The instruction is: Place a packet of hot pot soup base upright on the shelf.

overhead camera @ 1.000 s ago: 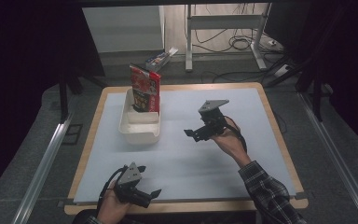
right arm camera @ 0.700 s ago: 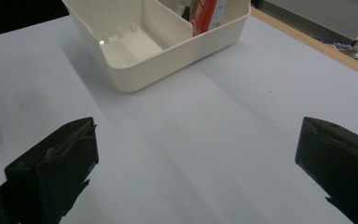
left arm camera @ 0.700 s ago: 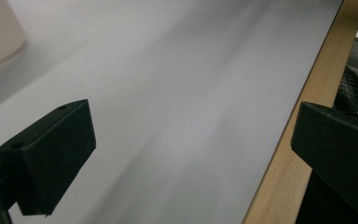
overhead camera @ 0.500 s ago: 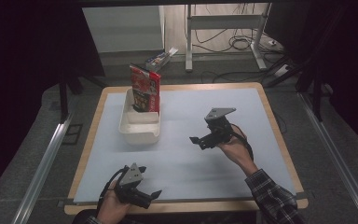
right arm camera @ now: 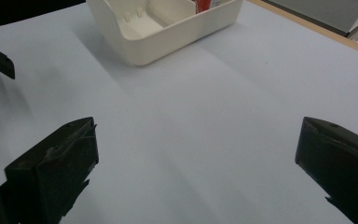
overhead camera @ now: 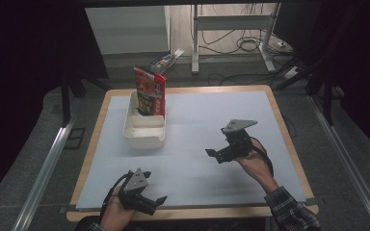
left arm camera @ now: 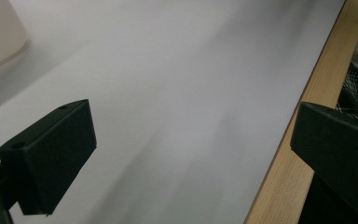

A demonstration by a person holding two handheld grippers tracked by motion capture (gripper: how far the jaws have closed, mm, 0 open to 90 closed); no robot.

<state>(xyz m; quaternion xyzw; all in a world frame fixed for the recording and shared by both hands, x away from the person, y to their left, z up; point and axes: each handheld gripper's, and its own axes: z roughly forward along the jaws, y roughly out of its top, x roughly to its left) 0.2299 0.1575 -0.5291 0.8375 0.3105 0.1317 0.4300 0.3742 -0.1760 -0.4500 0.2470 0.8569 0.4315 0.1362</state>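
A white plastic bin sits on the pale mat at the left; a red printed box stands upright in its far end. The bin also appears in the right gripper view, with a sliver of the red box at the top. My right gripper hovers over the right middle of the mat, open and empty, jaws pointing toward the bin. My left gripper rests at the table's front edge, open and empty. A corner of the bin is in the left gripper view.
The mat lies on a wooden table whose light edge runs beside my left gripper. A small carton lies on the floor behind the table, with desk legs and cables farther back. Metal rails flank the table.
My right gripper has drawn back from near the bin toward the near right side of the mat. The left gripper has stayed almost still at the front edge.
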